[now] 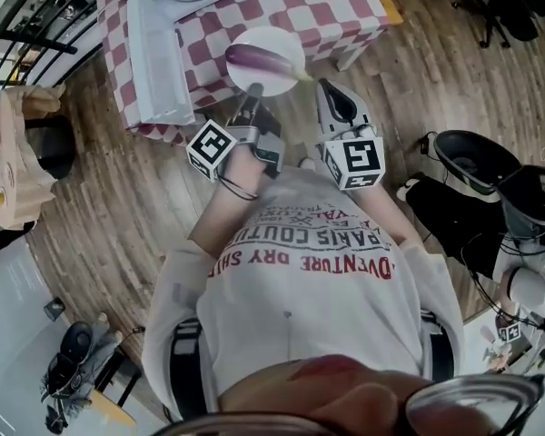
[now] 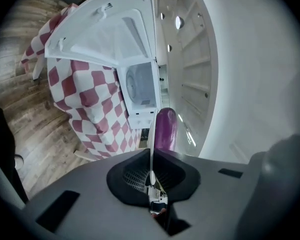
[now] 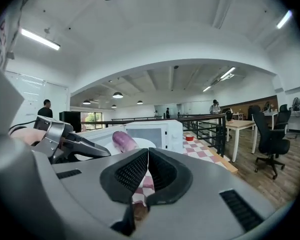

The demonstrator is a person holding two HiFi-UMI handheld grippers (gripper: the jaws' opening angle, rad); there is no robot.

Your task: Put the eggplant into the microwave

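Torso: a pale printed sweatshirt fills the nearest part of the head view, both arms reaching forward from it.
Left tool: pressed together on the thin rim of a white plate, pinching it at the side nearest the person. It is rolled onto its side, so its own view shows the plate edge-on as a fine white line.
Right tool: pads pressed together with nothing between them. It is just beside the plate's right side, and no view shows it touching.
Marker cubes: one on each tool, close in front of the torso.
Eggplant: purple, lying lengthwise across the plate's upper face, and so carried by the left tool.
Plate's place: over the tabletop's near edge, to the right of the open microwave door.
Tabletop: covered by a red-and-white checked cloth that hangs over its edges.
Microwave: white, on the tabletop's far left part. Its door is swung wide toward the near left corner.
Cavity: open, with the round turntable showing inside.
Small red container: on the tabletop, right of the microwave.
Floor: wood planks around the tabletop.
Beyond: a black railing behind the tabletop, then a desk with an office chair, and people standing far off.
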